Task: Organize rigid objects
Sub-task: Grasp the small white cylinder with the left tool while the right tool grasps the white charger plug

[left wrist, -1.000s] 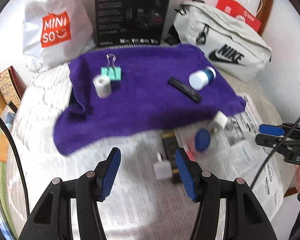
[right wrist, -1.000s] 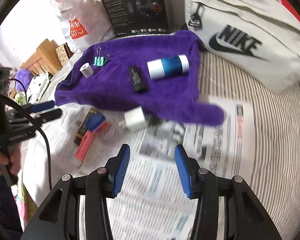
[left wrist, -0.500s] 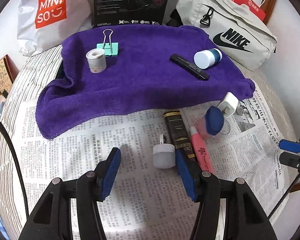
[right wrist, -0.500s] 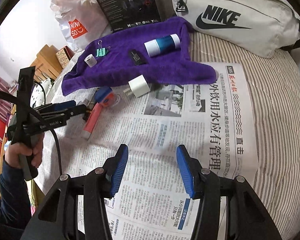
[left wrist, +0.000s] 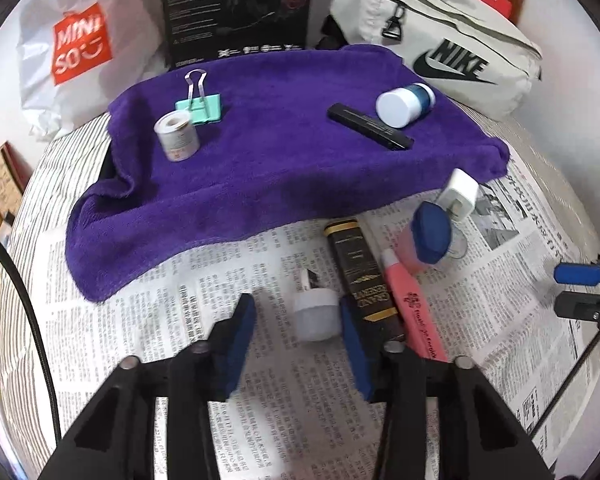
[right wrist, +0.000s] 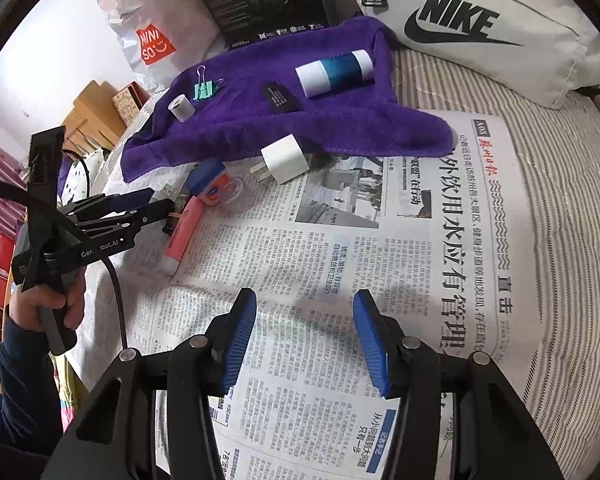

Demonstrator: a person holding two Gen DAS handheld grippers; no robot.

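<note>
Four things already lie on the purple towel [left wrist: 284,168]: the green binder clip [left wrist: 202,106], the small white roll [left wrist: 176,136], the flat black stick [left wrist: 370,126] and the blue-and-white bottle [left wrist: 404,102]; by my judgement that is the sorted part, and the newspaper [right wrist: 380,240] still carries the rest; so I reckon the task is near halfway.

Left to move: the white charger plug [right wrist: 286,158], the blue-capped tub [left wrist: 430,236], the pink tube [left wrist: 414,308], the dark gold-lettered box [left wrist: 362,276] and the small white bulb-like plug [left wrist: 316,316] I am after now.

That little piece is pale, rounded and smooth, with short metal prongs pointing away from me; it lies on the newspaper just beside the dark box, well short of the towel's edge.

My left tool [left wrist: 298,332] has just been narrowing around it; the right pad sits at its side, the left pad [left wrist: 242,332] looks apart from it, so I do not count it gripped yet.

My right tool [right wrist: 306,332] hangs over bare newsprint, half-spread, with nothing between its pads.
</note>
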